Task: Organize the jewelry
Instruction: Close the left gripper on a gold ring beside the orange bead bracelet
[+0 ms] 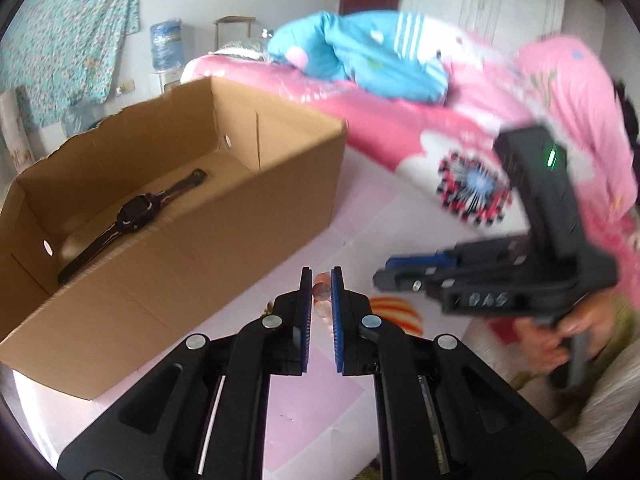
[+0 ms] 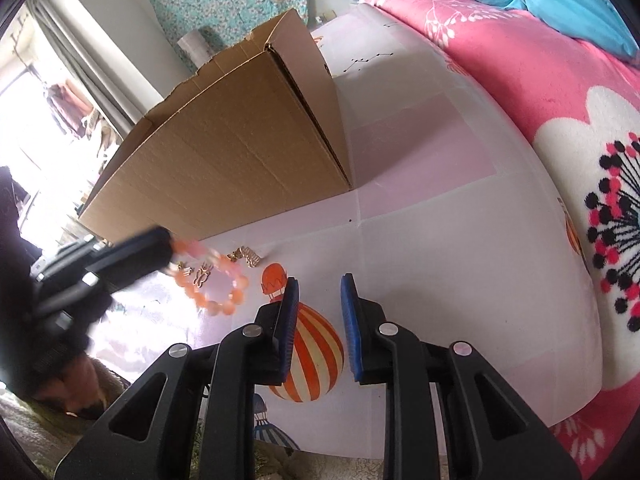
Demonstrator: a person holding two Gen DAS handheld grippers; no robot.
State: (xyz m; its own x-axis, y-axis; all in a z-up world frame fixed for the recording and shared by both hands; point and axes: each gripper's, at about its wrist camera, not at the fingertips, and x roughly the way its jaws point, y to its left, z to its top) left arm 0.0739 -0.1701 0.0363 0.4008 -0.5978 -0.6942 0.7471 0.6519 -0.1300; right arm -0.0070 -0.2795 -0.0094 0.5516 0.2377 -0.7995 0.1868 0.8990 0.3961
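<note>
An orange bead bracelet [image 2: 218,280] hangs from my left gripper [image 1: 321,276], whose pads are shut on its beads [image 1: 322,291]; in the right wrist view the left gripper [image 2: 168,250] holds it just above the pale mat. Gold earrings [image 2: 200,274] and a gold clip [image 2: 250,257] lie on the mat beside the bracelet. An open cardboard box [image 1: 192,240] stands to the left with a black watch [image 1: 132,214] inside. My right gripper [image 2: 318,288] is open and empty above the mat; it also shows blurred in the left wrist view [image 1: 384,276].
A pink floral blanket [image 2: 520,80] and a blue plush toy [image 1: 360,56] lie behind the mat. The mat [image 2: 420,208] has an orange striped balloon print [image 2: 316,352]. A water bottle [image 1: 166,44] stands at the far wall.
</note>
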